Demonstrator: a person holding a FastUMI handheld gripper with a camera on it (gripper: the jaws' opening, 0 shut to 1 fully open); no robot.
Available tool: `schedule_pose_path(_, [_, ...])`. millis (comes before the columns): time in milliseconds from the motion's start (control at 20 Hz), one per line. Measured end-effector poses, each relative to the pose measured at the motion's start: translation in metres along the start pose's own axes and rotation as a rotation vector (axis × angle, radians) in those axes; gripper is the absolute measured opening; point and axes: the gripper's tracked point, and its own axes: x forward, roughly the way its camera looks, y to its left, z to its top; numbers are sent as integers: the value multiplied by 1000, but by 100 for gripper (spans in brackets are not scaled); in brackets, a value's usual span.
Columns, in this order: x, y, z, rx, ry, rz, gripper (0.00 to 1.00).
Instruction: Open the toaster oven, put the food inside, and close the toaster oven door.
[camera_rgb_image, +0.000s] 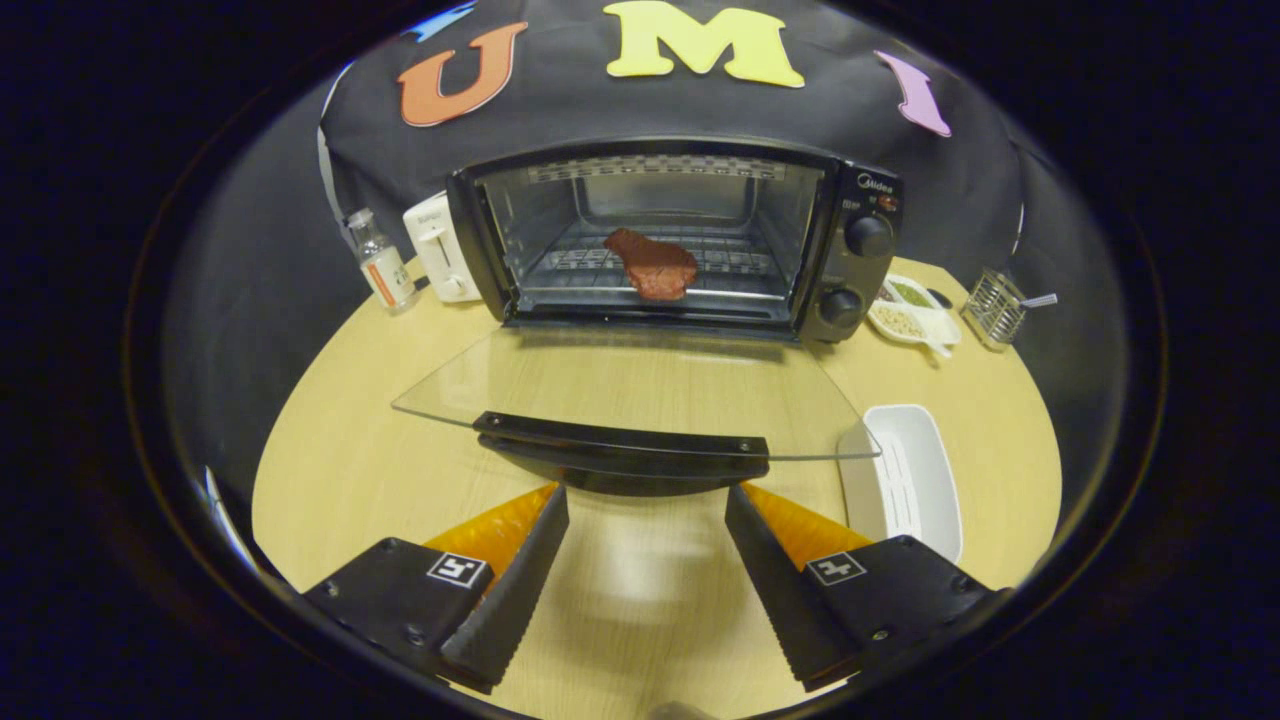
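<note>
A red piece of meat (652, 265) lies on the rack inside the oven (675, 240), whose glass door (630, 392) hangs fully open, flat above the table (350, 400). The gripper (645, 500) hovers just short of the door's handle (620, 445), fingers spread apart and holding nothing. A white tray (915, 470) sits beside the right finger; a bottle (383, 262) stands left of the oven.

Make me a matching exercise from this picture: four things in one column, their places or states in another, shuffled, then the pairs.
Things:
1. red-brown piece of meat
2. clear glass oven door with black handle
3. white rectangular dish
4. gripper with black jaws

States:
A. open, holding nothing, just short of the handle
B. on the wire rack inside the black toaster oven
C. folded down flat
D. on the wooden table, beside the door

Pairs: 1-B, 2-C, 3-D, 4-A
</note>
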Motion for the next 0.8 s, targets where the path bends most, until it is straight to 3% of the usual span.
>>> schedule_pose_path(800, [-23,1,120,21,-162,27,100])
